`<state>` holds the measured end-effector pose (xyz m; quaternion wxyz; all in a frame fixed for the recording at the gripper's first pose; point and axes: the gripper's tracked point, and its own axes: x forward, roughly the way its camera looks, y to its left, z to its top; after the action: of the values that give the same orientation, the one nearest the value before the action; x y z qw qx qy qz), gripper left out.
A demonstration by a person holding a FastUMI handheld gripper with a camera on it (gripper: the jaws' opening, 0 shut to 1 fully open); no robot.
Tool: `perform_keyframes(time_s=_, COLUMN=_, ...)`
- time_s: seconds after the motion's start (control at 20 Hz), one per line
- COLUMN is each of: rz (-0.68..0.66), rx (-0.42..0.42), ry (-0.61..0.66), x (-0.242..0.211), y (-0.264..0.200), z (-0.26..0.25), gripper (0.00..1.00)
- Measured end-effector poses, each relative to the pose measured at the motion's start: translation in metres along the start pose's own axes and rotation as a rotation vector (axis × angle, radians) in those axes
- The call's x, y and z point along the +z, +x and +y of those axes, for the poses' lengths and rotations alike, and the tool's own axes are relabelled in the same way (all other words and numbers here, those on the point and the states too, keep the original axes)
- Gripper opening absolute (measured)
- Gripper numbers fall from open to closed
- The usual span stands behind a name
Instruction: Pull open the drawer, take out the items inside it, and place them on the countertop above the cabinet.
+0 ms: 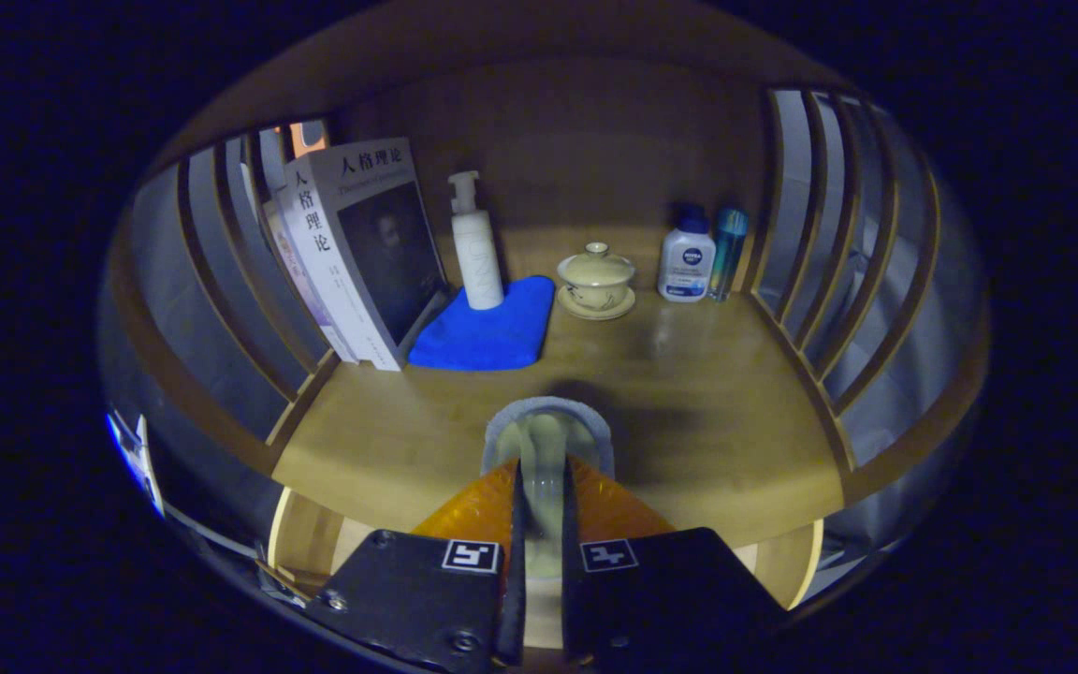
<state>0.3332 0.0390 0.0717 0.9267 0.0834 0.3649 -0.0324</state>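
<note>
My gripper [540, 473] is shut on a pale, flat item with a grey rim [546, 429], which stands up between the fingers. It hangs just over the front part of the wooden countertop [717, 431] and casts a shadow there. Below the counter's front edge, to either side of the fingers, the light wooden walls of the open drawer [288, 535] show. The fingers hide the inside of the drawer.
At the back of the counter stand leaning books [352, 253], a white pump bottle [475, 248] on a blue cloth [488, 329], a lidded tea bowl on a saucer [596, 277], a white lotion bottle [686, 260] and a teal tube [728, 240]. Slatted wooden rails [838, 253] close both sides.
</note>
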Motion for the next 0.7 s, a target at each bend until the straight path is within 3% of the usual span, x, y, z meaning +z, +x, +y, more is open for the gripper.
perform_keyframes(time_s=0.45, rz=-0.051, rx=0.051, ry=0.024, x=0.010, y=0.025, z=0.002, gripper=0.19)
perform_keyframes(time_s=0.7, rz=-0.066, rx=0.030, ry=-0.029, x=0.009, y=0.028, z=0.005, gripper=0.19)
